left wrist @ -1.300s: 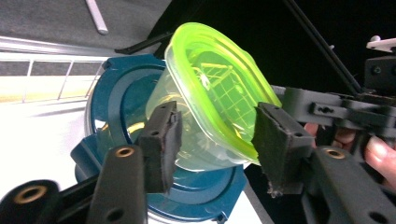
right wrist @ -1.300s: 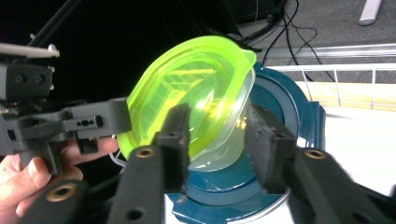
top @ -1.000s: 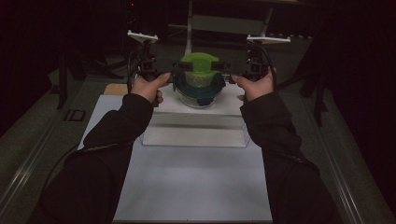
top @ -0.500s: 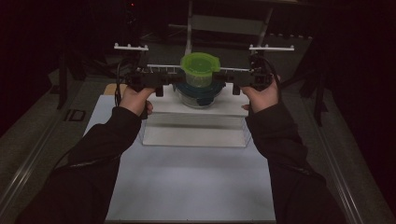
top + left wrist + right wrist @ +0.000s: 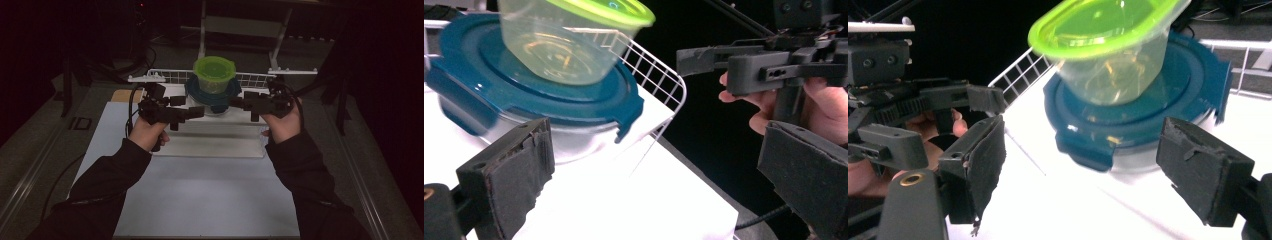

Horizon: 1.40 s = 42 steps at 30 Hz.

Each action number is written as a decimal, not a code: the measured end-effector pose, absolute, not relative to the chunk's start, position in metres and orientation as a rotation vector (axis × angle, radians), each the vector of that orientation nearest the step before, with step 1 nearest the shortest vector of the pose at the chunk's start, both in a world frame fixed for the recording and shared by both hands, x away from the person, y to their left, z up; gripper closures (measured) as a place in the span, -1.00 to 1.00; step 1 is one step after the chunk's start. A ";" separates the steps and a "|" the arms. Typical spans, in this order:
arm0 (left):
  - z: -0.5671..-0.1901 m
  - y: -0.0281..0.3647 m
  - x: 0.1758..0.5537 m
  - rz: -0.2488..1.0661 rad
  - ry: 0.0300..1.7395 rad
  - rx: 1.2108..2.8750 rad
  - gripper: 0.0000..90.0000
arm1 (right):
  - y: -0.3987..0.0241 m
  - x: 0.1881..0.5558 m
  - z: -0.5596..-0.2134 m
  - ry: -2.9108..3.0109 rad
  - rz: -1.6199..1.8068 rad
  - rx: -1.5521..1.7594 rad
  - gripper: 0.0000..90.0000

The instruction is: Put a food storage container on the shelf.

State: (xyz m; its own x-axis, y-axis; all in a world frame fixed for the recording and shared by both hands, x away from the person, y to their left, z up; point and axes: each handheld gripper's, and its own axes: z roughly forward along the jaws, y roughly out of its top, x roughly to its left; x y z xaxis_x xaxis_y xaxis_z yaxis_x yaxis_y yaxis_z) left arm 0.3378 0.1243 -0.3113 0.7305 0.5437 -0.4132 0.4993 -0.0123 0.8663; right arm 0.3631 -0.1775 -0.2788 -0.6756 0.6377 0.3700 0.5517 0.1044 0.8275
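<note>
A clear tub with a lime-green lid [image 5: 214,74] stands on a glass dish with a dark blue lid [image 5: 212,95], on a white raised platform [image 5: 215,140]. My left gripper [image 5: 194,112] sits just in front and left of the stack, pointing inward. My right gripper [image 5: 236,104] mirrors it on the right. In the left gripper view the blue-lidded dish [image 5: 529,100] and green-lidded tub [image 5: 569,45] lie beyond my open left gripper [image 5: 659,185]. The right gripper view has the dish [image 5: 1138,125] and tub [image 5: 1108,40] past the open right gripper [image 5: 1090,170]. Neither holds anything.
A white wire rack [image 5: 172,76] runs behind the stack along the platform's far edge. A pale mat [image 5: 200,195] covers the table in front, between the person's sleeves. Dark floor and metal stand legs [image 5: 202,30] lie beyond the table.
Both grippers have drawn back from the sides of the stack toward the person and now point inward in front of it. The stacked containers have stayed put.
</note>
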 end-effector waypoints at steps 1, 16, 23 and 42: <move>-0.314 0.123 0.333 0.051 0.832 1.647 -0.97 | -0.178 0.359 -0.286 2.281 1.634 1.221 -0.57; -0.354 0.107 0.296 0.074 0.721 1.738 -0.97 | -0.188 0.334 -0.343 2.310 1.678 1.187 -0.59; -0.377 0.100 0.286 0.074 0.688 1.781 -0.97 | -0.192 0.328 -0.377 2.356 1.646 1.159 -0.58; -0.430 0.107 0.276 0.039 0.712 1.833 -0.97 | -0.194 0.319 -0.438 2.435 1.588 1.186 -0.59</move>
